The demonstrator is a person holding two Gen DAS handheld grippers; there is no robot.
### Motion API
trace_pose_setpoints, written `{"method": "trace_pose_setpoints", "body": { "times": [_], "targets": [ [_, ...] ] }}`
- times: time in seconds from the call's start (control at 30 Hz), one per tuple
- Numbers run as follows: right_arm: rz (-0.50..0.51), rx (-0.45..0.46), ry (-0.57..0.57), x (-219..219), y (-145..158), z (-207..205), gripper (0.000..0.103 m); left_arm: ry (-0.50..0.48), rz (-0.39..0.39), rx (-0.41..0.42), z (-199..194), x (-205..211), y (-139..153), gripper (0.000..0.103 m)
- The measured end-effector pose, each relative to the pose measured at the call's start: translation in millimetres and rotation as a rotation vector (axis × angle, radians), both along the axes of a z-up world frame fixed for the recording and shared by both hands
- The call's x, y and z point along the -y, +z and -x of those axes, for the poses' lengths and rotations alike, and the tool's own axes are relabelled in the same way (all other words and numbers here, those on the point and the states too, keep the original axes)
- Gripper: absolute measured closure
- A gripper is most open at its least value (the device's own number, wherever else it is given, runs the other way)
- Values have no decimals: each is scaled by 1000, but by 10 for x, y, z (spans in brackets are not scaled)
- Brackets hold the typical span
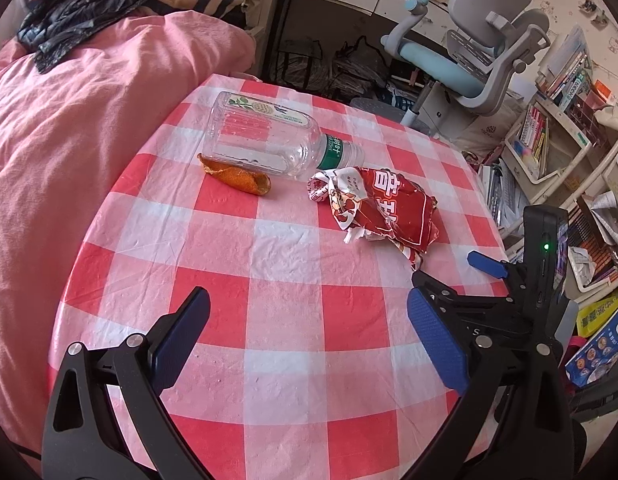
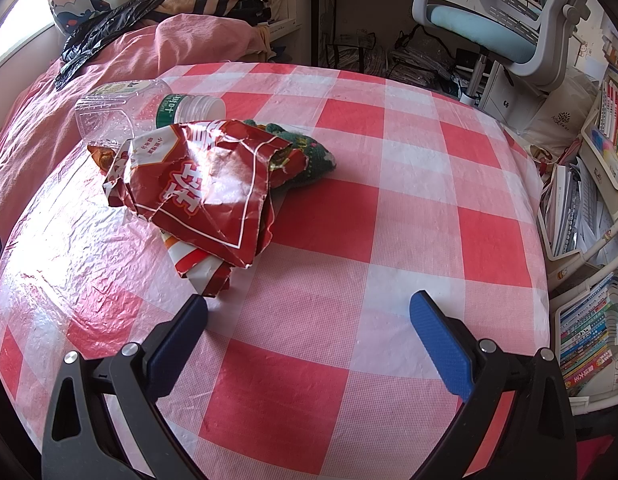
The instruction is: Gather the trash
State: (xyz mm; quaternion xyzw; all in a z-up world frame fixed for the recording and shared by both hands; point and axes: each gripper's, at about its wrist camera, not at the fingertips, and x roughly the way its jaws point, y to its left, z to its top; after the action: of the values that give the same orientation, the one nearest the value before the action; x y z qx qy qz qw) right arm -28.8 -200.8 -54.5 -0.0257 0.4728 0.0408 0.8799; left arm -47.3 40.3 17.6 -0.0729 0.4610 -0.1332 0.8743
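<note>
Gaping wide and empty, both the left claw (image 1: 309, 320) and right claw (image 2: 309, 320) are held short of the crumpled red foil snack wrapper (image 2: 205, 192), which could be pushed across the red-and-white checked desk (image 2: 389, 240) by a shallow pinch.

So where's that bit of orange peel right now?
The orange peel lies on the checked tablecloth, touching the near side of the tipped clear bottle, left of the crumpled red wrapper in the left wrist view.

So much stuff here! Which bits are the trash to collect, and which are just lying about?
Trash:
- empty plastic bottle
- orange peel
- crumpled red wrapper

Just lying about:
- desk chair
- pink bedding
- black jacket
- books
</note>
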Motion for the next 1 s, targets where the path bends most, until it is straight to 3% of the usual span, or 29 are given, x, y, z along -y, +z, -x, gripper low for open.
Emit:
{"method": "trace_pose_setpoints", "body": {
  "times": [0.37, 0.7, 1.0],
  "targets": [
    [0, 0, 0, 0, -1, 0, 7, 89, 9, -20, -92, -250, -82, 8],
    [0, 0, 0, 0, -1, 1, 7, 173, 108, -22, -187, -564, -121, 8],
    [0, 0, 0, 9, -2, -15, 7, 165, 48, 12, -355, -505, -178, 8]
  ]
}}
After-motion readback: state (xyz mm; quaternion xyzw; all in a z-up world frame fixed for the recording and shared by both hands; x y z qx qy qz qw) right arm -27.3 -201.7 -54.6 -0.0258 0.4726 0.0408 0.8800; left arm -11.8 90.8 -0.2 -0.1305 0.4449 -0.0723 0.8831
